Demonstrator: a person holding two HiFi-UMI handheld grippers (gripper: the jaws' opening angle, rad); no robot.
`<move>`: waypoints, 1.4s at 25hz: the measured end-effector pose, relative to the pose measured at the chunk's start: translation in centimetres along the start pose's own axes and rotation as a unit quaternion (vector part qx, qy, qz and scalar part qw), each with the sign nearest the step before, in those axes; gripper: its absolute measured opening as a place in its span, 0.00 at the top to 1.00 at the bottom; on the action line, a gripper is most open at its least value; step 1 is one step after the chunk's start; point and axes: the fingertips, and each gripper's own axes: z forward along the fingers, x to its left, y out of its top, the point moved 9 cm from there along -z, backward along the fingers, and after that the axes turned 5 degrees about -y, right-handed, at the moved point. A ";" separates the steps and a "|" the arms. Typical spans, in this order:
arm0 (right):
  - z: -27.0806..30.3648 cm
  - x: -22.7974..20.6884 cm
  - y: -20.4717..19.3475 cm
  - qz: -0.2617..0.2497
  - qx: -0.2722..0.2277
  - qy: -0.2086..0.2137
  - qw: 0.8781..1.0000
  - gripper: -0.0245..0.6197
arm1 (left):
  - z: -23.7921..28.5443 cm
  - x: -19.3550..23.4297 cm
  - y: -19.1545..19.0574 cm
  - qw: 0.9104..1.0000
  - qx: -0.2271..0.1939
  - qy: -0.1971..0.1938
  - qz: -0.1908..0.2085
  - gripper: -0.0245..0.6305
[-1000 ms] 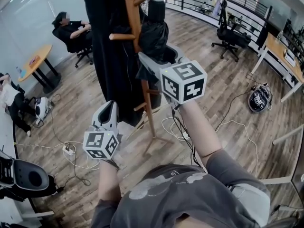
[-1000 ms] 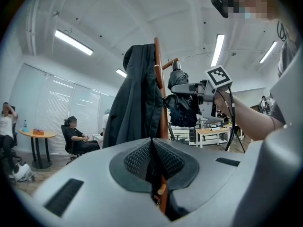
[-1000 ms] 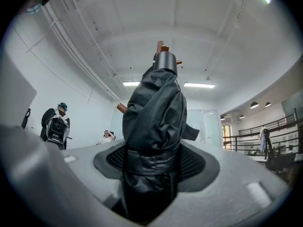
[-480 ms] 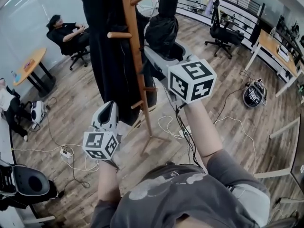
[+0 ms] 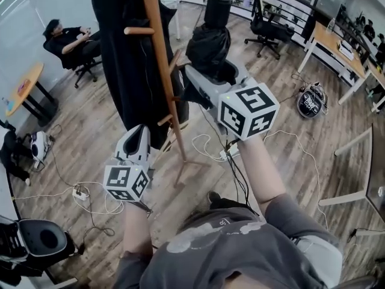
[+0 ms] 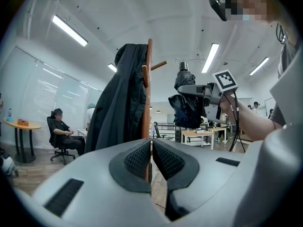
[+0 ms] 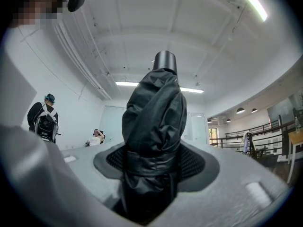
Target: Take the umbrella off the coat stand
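In the head view my right gripper point(image 5: 210, 80) is shut on the folded black umbrella point(image 5: 212, 41), which stands upright just right of the wooden coat stand point(image 5: 157, 71) and apart from its pegs. The right gripper view shows both pads pressing the umbrella's point(image 7: 154, 122) wrapped body, with its round cap above the right gripper point(image 7: 155, 167). A long black coat point(image 5: 126, 53) hangs on the stand's left side. My left gripper point(image 5: 139, 132) is lower and to the left, near the coat's hem. It is shut with nothing in it, pads together point(image 6: 151, 157), and faces the coat stand point(image 6: 149, 93) and the umbrella point(image 6: 187, 103).
A person sits in an office chair point(image 5: 66, 41) at the far left beside a round table point(image 5: 24, 89). Cables point(image 5: 216, 152) trail over the wooden floor near the stand's feet. Another office chair point(image 5: 264, 23) and desks point(image 5: 337, 47) stand at the back right.
The right gripper has carried the umbrella rightwards, away from the stand's pegs, so a gap now shows between them. The left gripper has barely shifted.
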 end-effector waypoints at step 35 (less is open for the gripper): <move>-29.1 8.2 -10.3 0.107 0.060 0.061 0.991 0.54 | -12.8 -21.2 -5.4 0.999 0.045 -0.006 -0.028 0.95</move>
